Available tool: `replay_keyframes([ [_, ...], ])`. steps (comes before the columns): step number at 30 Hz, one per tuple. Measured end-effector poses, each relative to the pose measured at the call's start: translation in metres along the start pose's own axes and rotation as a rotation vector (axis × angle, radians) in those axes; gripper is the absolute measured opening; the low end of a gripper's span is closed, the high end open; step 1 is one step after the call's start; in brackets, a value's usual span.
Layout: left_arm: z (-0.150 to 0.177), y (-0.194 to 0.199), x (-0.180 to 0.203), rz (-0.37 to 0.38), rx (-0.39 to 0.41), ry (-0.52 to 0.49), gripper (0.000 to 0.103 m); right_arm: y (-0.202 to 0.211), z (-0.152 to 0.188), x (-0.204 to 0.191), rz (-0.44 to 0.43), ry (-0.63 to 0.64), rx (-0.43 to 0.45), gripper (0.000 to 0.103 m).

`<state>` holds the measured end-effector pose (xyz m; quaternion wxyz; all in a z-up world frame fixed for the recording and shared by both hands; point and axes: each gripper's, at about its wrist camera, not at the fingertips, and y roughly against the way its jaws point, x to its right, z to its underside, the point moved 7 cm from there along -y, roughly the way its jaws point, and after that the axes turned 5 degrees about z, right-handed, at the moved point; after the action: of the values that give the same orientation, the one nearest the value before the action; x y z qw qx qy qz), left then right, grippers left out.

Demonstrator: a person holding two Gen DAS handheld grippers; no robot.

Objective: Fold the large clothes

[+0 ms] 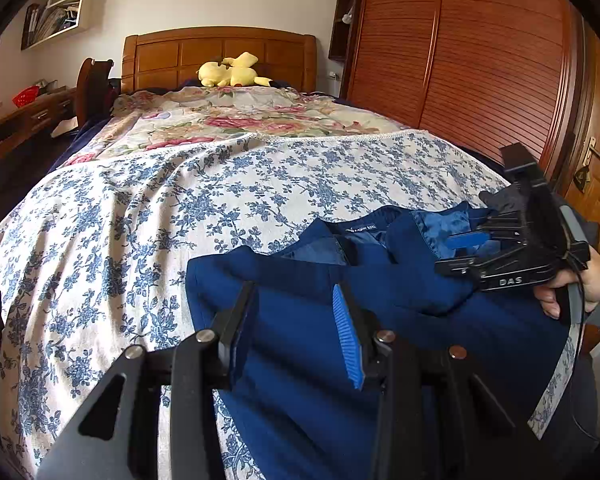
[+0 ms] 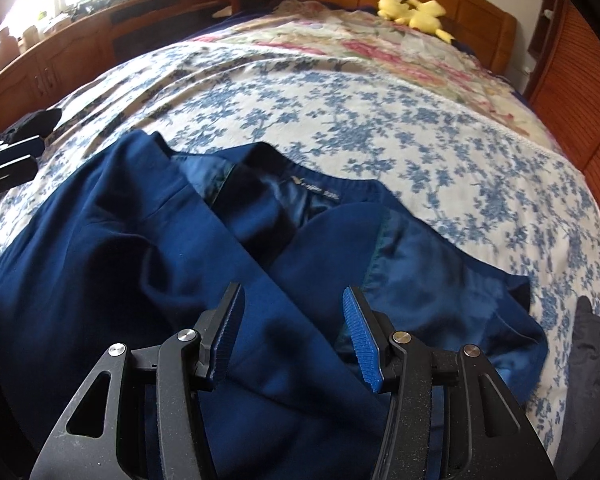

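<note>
A navy blue jacket [image 1: 380, 320] lies spread on the blue-flowered bedcover [image 1: 140, 220], collar away from me, with its shiny lining and neck label [image 2: 320, 193] showing. In the left wrist view my left gripper [image 1: 294, 320] hovers open over the jacket's left part, with only flat cloth under the gap. A hand [image 1: 580, 284] holds my right gripper [image 1: 460, 254] over the turned-back lining at the right. In the right wrist view the right gripper [image 2: 296, 320] stands open above the jacket [image 2: 120, 260], nothing pinched. The left gripper [image 2: 12, 168] shows at the left edge.
A yellow plush toy [image 1: 230, 70] lies by the wooden headboard [image 1: 220, 52] at the far end. A slatted wooden wardrobe [image 1: 480, 60] stands along the right, a desk [image 1: 20, 120] and chair [image 1: 94, 80] along the left. A dark grey garment [image 2: 592, 360] lies at the bed's right edge.
</note>
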<state>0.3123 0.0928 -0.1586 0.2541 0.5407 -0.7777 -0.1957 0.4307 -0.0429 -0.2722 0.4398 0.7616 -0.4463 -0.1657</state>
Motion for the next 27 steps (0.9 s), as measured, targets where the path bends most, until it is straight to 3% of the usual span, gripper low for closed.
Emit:
replay_keyframes([
  [9,0.000,-0.001,0.001,-0.005,0.007,0.002,0.037,-0.024,0.002,-0.008,-0.029,0.029,-0.090,0.050],
  [10,0.000,-0.001,0.001,-0.003,0.009,0.003,0.037,-0.026,0.004,-0.009,-0.036,0.034,-0.106,0.046],
  [12,0.000,-0.001,0.002,-0.004,0.007,0.000,0.037,-0.028,0.003,-0.008,-0.018,0.032,-0.113,0.023],
  [13,0.000,-0.001,0.001,-0.008,0.008,-0.002,0.037,-0.028,0.003,-0.009,-0.012,0.028,-0.109,0.004],
  [15,0.001,-0.001,0.001,-0.012,0.006,-0.002,0.037,-0.028,0.000,-0.013,-0.036,0.038,-0.096,0.000],
  [19,0.001,-0.001,-0.001,-0.015,0.007,0.000,0.037,-0.015,-0.014,-0.019,-0.030,0.059,-0.020,0.000],
  [24,0.001,-0.001,-0.001,-0.015,0.007,-0.001,0.037,-0.019,-0.026,-0.015,-0.038,0.033,-0.006,0.000],
  [26,0.001,-0.001,-0.001,-0.014,0.006,-0.004,0.037,-0.023,-0.029,-0.015,-0.039,0.022,0.001,0.016],
  [27,0.001,-0.001,-0.001,-0.014,0.006,-0.004,0.037,-0.025,-0.030,-0.015,-0.042,0.014,0.003,0.042],
])
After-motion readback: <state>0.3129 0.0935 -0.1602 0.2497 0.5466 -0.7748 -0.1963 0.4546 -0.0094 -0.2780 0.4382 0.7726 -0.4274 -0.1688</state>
